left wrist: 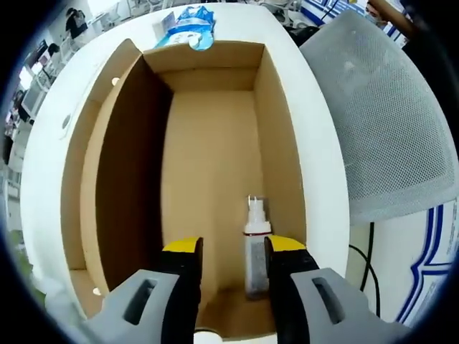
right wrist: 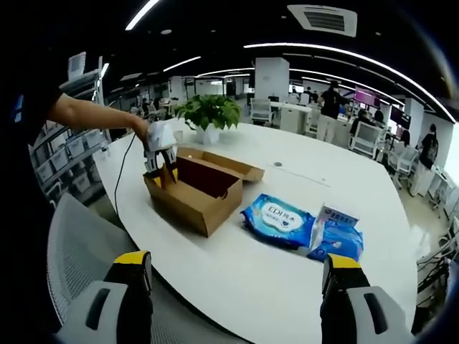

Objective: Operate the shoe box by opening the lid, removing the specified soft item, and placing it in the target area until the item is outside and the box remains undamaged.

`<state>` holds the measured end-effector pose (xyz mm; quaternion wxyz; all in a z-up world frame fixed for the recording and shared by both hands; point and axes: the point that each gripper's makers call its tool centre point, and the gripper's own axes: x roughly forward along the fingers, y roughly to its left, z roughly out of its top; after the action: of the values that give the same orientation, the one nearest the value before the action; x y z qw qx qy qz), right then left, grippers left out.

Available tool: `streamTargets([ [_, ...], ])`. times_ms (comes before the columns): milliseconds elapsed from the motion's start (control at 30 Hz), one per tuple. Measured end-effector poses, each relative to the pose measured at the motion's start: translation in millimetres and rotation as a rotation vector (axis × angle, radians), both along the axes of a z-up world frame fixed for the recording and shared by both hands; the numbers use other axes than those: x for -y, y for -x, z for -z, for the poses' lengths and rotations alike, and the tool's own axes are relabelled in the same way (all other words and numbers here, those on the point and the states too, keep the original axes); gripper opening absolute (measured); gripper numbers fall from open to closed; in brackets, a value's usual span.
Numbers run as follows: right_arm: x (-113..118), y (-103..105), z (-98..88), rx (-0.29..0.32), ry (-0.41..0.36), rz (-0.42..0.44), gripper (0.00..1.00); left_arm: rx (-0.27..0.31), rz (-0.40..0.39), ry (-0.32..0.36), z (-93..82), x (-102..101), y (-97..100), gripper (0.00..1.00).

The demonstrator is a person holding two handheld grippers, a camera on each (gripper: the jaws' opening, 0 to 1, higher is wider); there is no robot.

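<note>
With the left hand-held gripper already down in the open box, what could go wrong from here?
The left hand-held gripper is open beside a small spray bottle by the box's side wall; closing could knock the bottle over or scrape the cardboard. The soft packs already lie outside, so it may take the wrong item.

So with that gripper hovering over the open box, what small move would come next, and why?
Probably lower the left gripper a little further into the shoe box: its jaws stand open just above the small spray bottle lying on the floor by one wall, not yet around it.
</note>
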<state>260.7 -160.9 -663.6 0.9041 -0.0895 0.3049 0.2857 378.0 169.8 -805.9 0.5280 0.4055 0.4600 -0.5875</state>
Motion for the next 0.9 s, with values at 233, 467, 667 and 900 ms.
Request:
streamTargets([
  [233, 6.1, -3.2, 2.9, -0.005, 0.024, 0.029, 0.99, -0.013, 0.016, 0.007, 8.3, 8.5, 4.0, 0.32],
  [467, 8.9, -10.0, 2.4, 0.003, 0.043, 0.041, 0.99, -0.017, 0.005, 0.007, 16.1, 9.7, 6.8, 0.30],
  [667, 7.3, -16.6, 6.9, 0.000, 0.020, 0.053, 0.99, -0.018, -0.009, 0.016, 16.7, 10.8, 6.4, 0.31],
  [900, 6.5, -21.5, 10.4, -0.003, -0.006, 0.067, 0.99, -0.010, -0.027, 0.024, 15.8, 10.7, 0.1, 0.33],
])
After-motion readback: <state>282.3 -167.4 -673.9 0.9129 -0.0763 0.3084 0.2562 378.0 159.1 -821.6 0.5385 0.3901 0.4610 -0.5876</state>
